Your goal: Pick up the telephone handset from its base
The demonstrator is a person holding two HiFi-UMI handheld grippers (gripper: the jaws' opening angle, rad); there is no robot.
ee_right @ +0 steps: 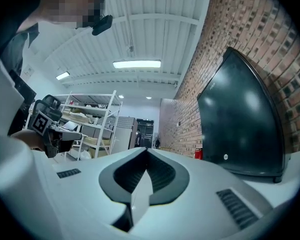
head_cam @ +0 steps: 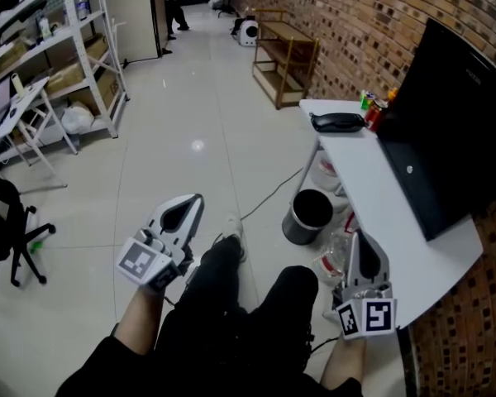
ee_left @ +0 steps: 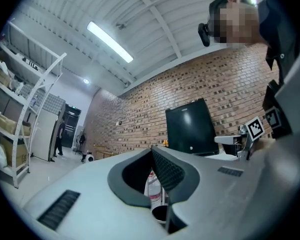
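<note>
The black telephone (head_cam: 339, 122), handset resting on its base, lies at the far end of the white table (head_cam: 372, 197) by the brick wall. My left gripper (head_cam: 197, 198) hovers over the floor and the person's knees, well short and left of the phone, jaws shut and empty. My right gripper (head_cam: 353, 236) is at the table's near edge, pointing along it toward the phone, also shut on nothing. In the left gripper view the left gripper (ee_left: 152, 149) has its tips together. In the right gripper view the right gripper (ee_right: 146, 149) does too. The phone is hidden in both gripper views.
A large black box (head_cam: 446, 131) fills the table's right side. Red and green cans (head_cam: 372, 106) stand behind the phone. A black bin (head_cam: 308, 216) and plastic bottles (head_cam: 335, 255) sit on the floor under the table. A wooden bench (head_cam: 285, 56), metal shelving (head_cam: 58, 48) and a black chair (head_cam: 4, 222) stand further off.
</note>
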